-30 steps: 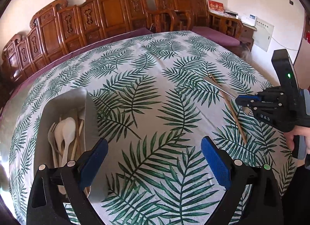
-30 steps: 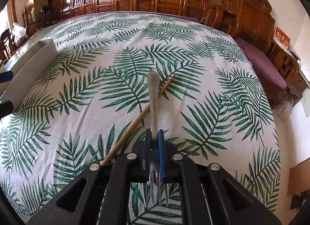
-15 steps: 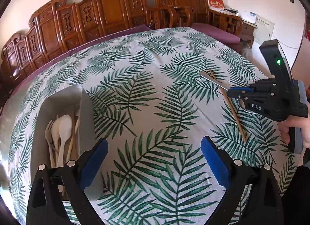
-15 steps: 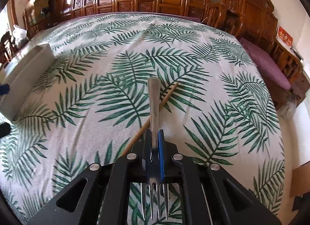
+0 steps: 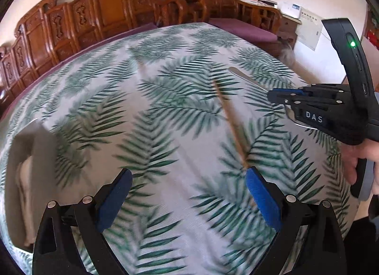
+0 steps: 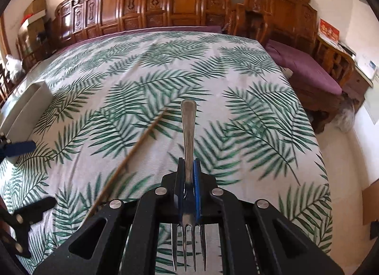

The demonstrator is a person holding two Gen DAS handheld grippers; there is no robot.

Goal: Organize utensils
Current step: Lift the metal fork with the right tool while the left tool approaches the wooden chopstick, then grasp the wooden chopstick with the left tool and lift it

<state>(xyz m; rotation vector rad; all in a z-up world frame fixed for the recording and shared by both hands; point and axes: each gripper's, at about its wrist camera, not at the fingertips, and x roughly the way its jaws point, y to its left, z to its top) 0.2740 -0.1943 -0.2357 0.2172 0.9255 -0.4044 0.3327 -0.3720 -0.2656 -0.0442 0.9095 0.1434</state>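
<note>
Right gripper clamped on fork w/ long overhang, could pivot out; left gripper apart nr chopstick.

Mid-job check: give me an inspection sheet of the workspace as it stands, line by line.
Surface: table under a palm-leaf tablecloth, flat.
Job's things: metal fork clamped in the right gripper, handle pointing forward; wooden chopstick loose on the cloth; white utensil tray at the left edge, contents blurred.
Clutter: nothing seen.
Grippers: right gripper shut on the fork; left gripper open, empty, near the chopstick.
Cables: nothing seen.
Surroundings: carved wooden chairs, purple cushion.
</note>
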